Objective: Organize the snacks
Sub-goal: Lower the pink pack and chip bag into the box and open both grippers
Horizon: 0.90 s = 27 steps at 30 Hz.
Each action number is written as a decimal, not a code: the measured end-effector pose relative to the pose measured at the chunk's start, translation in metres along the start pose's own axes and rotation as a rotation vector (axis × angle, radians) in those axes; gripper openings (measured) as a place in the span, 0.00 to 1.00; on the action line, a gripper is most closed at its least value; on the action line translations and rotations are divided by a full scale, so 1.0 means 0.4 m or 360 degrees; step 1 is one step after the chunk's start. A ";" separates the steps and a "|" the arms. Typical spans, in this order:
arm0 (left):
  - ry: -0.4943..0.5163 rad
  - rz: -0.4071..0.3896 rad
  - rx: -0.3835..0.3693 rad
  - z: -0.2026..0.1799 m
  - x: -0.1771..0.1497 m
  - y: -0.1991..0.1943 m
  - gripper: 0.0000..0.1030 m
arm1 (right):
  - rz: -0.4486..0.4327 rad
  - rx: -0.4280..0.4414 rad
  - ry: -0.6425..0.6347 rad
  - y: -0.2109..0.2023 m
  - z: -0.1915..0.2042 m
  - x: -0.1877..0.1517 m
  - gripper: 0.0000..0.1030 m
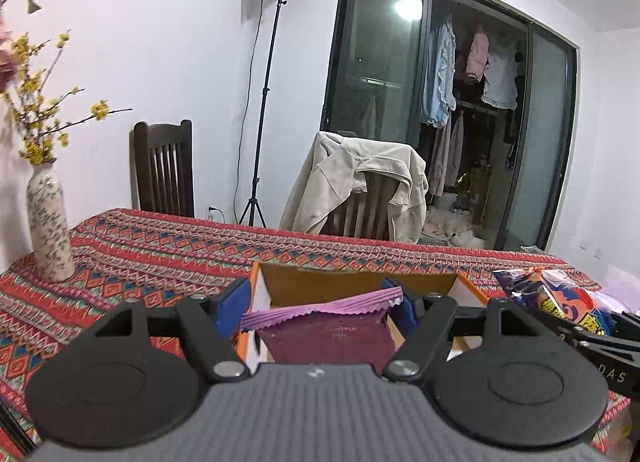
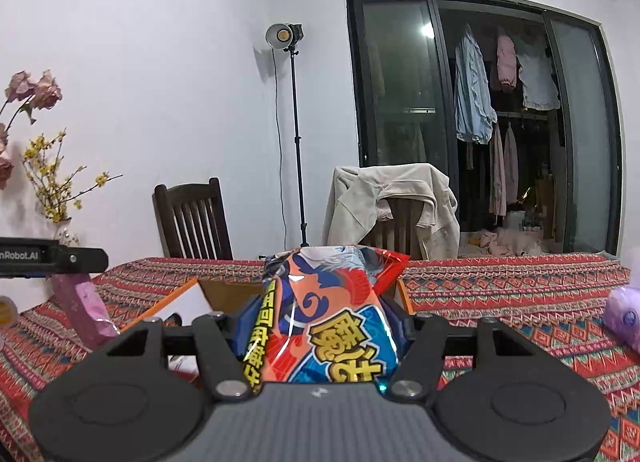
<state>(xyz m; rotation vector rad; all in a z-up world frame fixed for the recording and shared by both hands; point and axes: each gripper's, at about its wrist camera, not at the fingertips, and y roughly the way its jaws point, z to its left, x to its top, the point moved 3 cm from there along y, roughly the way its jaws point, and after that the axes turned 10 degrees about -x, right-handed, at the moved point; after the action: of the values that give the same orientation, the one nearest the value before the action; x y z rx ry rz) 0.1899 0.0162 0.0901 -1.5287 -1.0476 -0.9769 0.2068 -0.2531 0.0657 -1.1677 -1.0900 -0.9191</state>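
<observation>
My left gripper [image 1: 318, 302] is shut on a purple snack packet [image 1: 332, 332] with a zigzag top edge, its blue pads [image 1: 230, 308] pressing both sides. Just beyond stands an open cardboard box [image 1: 352, 282] with orange edges. My right gripper [image 2: 324, 314] is shut on a red, blue and orange snack bag [image 2: 332, 302] printed with yellow characters, held above the same box [image 2: 224, 290]. In the left wrist view that bag [image 1: 556, 298] and the right gripper [image 1: 600, 330] appear at the right. In the right wrist view the left gripper [image 2: 80, 258] holds the purple packet [image 2: 80, 310] at the left.
A patterned red tablecloth [image 1: 160, 254] covers the table. A speckled vase [image 1: 50, 230] with flowers stands at the far left. Two chairs are behind the table, one draped with a beige jacket [image 1: 352, 186]. A lamp stand [image 1: 260, 122] is by the wall. A purple soft thing [image 2: 624, 318] lies at the right.
</observation>
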 end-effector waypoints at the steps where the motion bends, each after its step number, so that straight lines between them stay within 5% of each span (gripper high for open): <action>1: -0.0001 0.0001 0.0004 -0.004 0.005 0.014 0.71 | 0.0008 0.0000 -0.0002 0.015 0.000 0.008 0.59; 14: 0.0025 0.0015 0.0157 -0.003 -0.016 0.206 0.71 | 0.0102 -0.0039 0.0063 0.214 -0.007 0.015 0.59; 24: 0.0140 0.0022 0.0179 -0.007 -0.061 0.239 0.72 | 0.0232 -0.0046 0.0043 0.257 -0.006 -0.022 0.62; 25: 0.0150 0.0005 0.0180 -0.009 -0.064 0.235 0.76 | 0.0234 -0.0041 0.0054 0.256 -0.009 -0.025 0.68; 27: 0.0147 -0.0031 0.0157 -0.011 -0.068 0.224 0.91 | 0.0231 -0.0043 0.0066 0.252 -0.014 -0.028 1.00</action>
<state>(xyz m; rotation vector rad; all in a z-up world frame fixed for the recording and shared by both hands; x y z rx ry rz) 0.2665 -0.0031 0.0399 -1.3823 -1.0320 -0.9858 0.3016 -0.2410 0.0308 -1.2282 -0.9491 -0.8435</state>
